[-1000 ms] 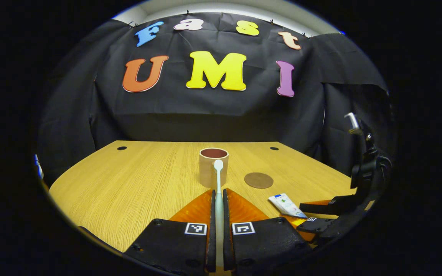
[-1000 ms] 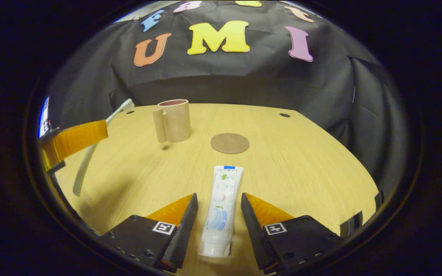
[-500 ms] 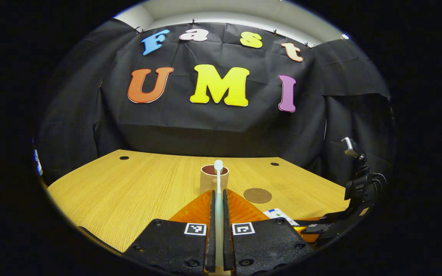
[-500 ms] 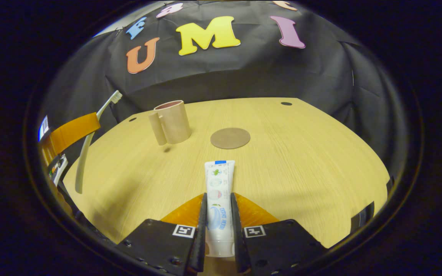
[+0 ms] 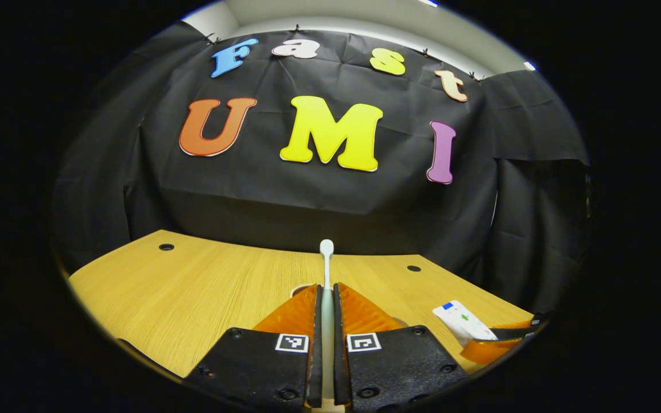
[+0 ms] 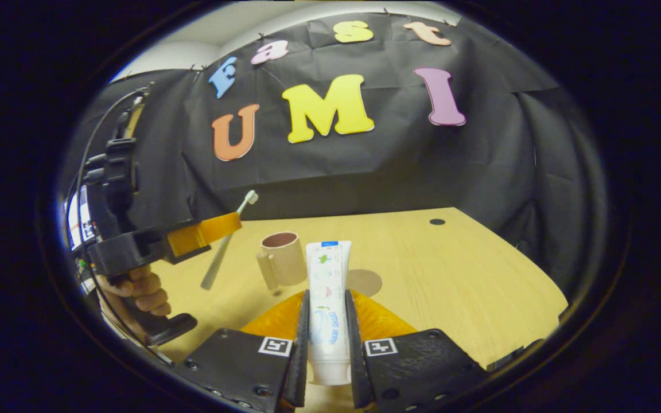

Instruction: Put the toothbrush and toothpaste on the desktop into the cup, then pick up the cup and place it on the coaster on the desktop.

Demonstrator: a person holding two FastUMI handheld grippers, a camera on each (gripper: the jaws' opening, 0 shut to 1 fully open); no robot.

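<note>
Both tongs lifted off counter (image 6: 457, 269): left tongs (image 5: 327, 298) clamped on toothbrush (image 5: 326, 269), right tongs (image 6: 327, 304) clamped on toothpaste (image 6: 327, 287). Right gripper view adds cup (image 6: 282, 258), coaster (image 6: 366, 282), hand (image 6: 135, 289) gripping left handle, tongs level.

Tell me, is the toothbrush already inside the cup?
No, in the right gripper view the toothbrush is held in the air by the left gripper, off to the side of the cup.

The toothpaste (image 6: 327, 312) carried printed marks, too blurred to read. Square coded tags sat on the right gripper (image 6: 328, 321). No legible text elsewhere.
</note>
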